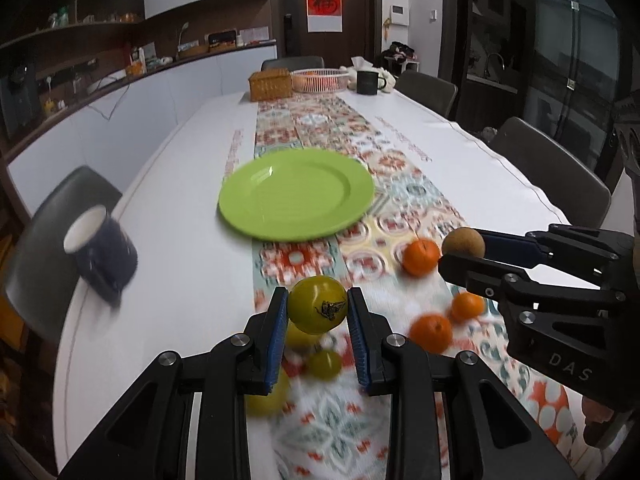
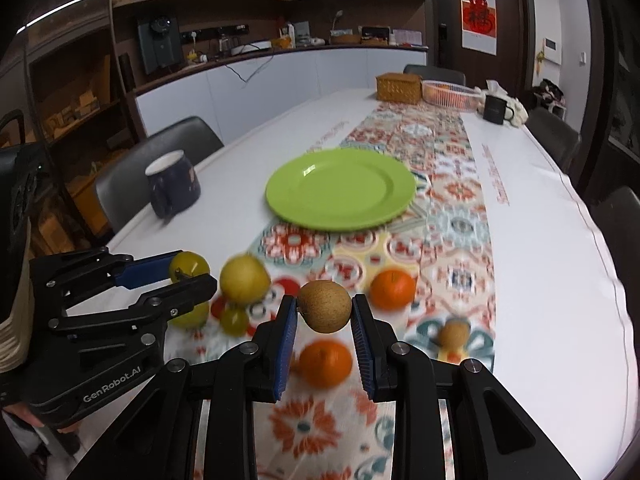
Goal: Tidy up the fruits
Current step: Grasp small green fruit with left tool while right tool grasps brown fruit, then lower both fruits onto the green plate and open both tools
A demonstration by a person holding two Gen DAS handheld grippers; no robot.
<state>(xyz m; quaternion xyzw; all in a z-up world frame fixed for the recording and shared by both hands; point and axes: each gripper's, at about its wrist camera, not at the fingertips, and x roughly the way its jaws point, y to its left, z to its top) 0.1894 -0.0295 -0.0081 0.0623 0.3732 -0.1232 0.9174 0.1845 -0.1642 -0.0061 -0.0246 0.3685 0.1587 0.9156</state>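
My left gripper (image 1: 318,312) is shut on a yellow-green fruit (image 1: 317,309) and holds it above the table runner; it also shows in the right wrist view (image 2: 188,270). My right gripper (image 2: 325,312) is shut on a brown round fruit (image 2: 325,306), also seen in the left wrist view (image 1: 463,243). An empty green plate (image 1: 296,194) (image 2: 341,189) lies ahead on the runner. Oranges (image 1: 420,257) (image 2: 392,289) and several yellow-green fruits (image 2: 245,280) lie on the runner below the grippers. Another brown fruit (image 2: 453,333) lies at the right.
A dark blue mug (image 1: 102,254) (image 2: 174,186) stands at the table's left edge. At the far end are a wicker box (image 1: 270,83), a pink basket (image 1: 319,79) and a black mug (image 1: 368,82). Chairs surround the table.
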